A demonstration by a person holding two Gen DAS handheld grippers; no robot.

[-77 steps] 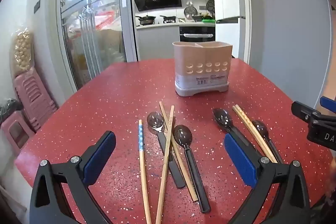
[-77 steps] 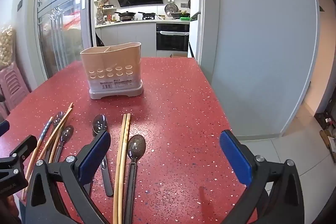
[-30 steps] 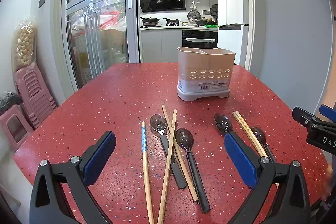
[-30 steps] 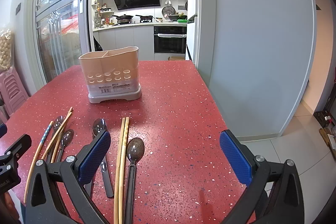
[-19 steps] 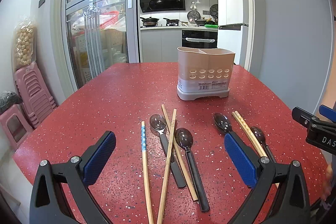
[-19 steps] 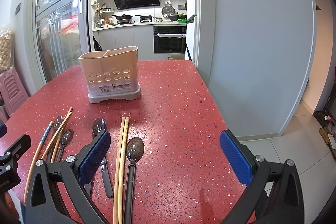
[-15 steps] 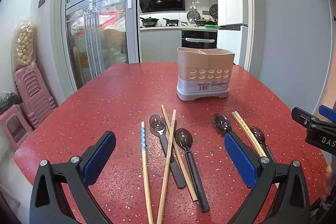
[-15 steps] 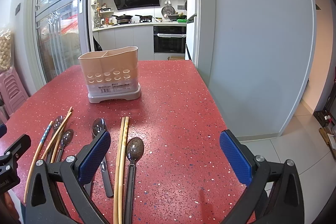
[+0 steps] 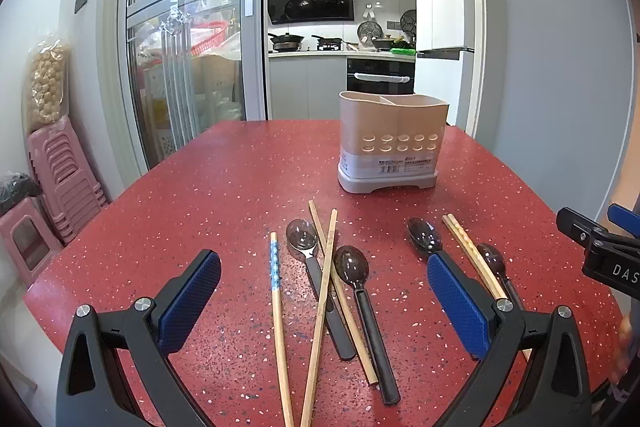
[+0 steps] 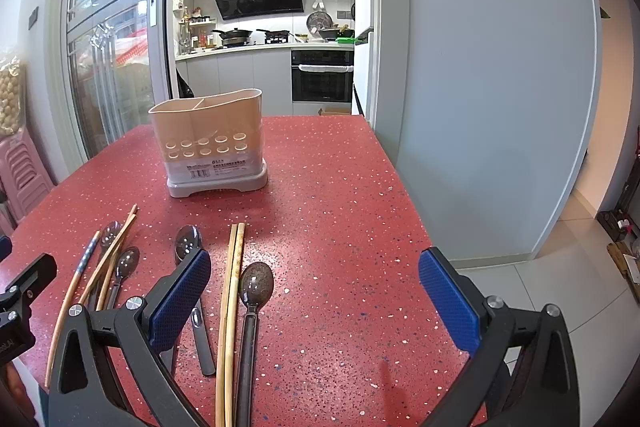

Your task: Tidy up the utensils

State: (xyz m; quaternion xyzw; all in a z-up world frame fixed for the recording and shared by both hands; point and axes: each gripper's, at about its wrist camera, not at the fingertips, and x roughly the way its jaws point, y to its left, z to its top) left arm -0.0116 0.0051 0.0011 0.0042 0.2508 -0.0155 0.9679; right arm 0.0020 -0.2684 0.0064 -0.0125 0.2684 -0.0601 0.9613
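Note:
A beige two-compartment utensil holder (image 9: 392, 143) (image 10: 212, 143) stands upright on the red speckled table (image 9: 240, 187) (image 10: 340, 207). In front of it lie loose chopsticks and dark spoons. On the left are a blue-banded chopstick (image 9: 276, 287), two crossed chopsticks (image 9: 326, 287) and two spoons (image 9: 304, 239) (image 9: 354, 271). On the right are a chopstick pair (image 10: 232, 287) between two spoons (image 10: 188, 247) (image 10: 256, 291). My left gripper (image 9: 324, 295) hovers open over the left group. My right gripper (image 10: 316, 291) hovers open near the right group. Neither holds anything.
The table's right edge (image 10: 404, 195) drops to a tiled floor beside a grey wall. Pink stacked stools (image 9: 60, 183) stand left of the table by a glass sliding door. A kitchen with an oven (image 10: 322, 79) lies behind.
Both grippers have stayed open and almost still over the last second. Since 2.6 s ago the left view has tilted up slightly. No utensil has moved.

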